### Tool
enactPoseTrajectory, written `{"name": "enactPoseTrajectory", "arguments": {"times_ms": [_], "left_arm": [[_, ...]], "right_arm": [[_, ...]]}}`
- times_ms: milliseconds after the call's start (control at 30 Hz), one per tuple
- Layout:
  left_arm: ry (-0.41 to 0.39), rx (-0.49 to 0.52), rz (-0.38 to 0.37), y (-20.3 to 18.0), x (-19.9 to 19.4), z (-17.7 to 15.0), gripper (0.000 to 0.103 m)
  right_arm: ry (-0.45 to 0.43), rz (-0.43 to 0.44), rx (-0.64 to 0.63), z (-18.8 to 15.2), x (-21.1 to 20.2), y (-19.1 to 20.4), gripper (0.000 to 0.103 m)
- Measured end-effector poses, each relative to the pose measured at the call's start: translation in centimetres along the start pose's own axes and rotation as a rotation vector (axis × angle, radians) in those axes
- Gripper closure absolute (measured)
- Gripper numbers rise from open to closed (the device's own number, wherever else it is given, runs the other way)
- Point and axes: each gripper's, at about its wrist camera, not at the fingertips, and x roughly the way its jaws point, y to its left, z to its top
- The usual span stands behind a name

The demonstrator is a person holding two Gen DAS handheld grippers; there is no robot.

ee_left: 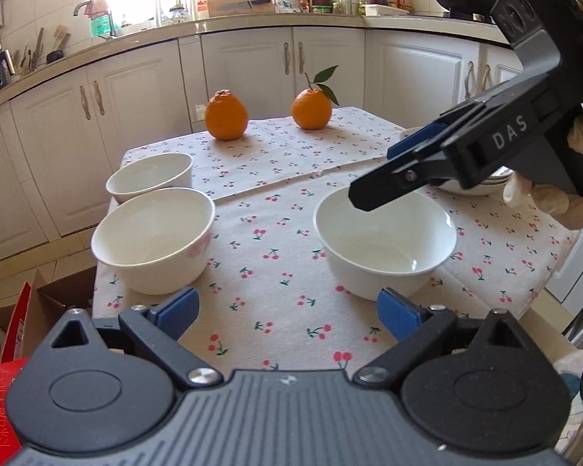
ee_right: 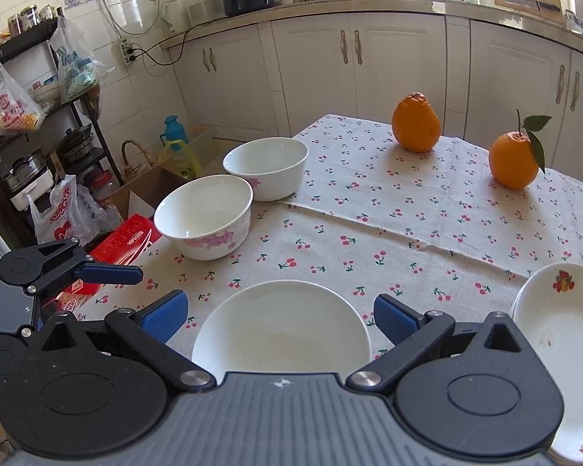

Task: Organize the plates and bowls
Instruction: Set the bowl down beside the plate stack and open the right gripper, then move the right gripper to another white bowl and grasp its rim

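- Three white bowls on the cherry-print tablecloth (ee_right: 408, 233): plain bowl (ee_right: 281, 330) nearest, two floral bowls (ee_right: 204, 221) far left.
- Glazed ceramic (judged stiff, slippery, breakable); pinch the rim.
- Right gripper (ee_right: 280, 316) spread above the plain bowl; left gripper (ee_left: 287, 310) spread, empty.

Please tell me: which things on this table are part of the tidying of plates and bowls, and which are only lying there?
Part of the job:
- plain white bowl, nearest both tongs
- two flowered bowls
- stack of plates

Only lying there:
- two oranges, one with a leaf
- cherry-print tablecloth
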Motion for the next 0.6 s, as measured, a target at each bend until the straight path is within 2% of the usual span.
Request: {"name": "enactPoseTrajectory", "arguments": {"times_ms": [333,600], "left_arm": [[-0.006,-0.033,0.125,4.3,0.8,-0.4,0.005],[-0.024,-0.053,0.155,7.0,2.8,-0.1,0.005]], "right_arm": [[0.027,0.036,-0.121,4.0,2.7,2.7,0.000],[0.085,0.074,-0.184,6.8,6.3,3.7,0.000]]}}
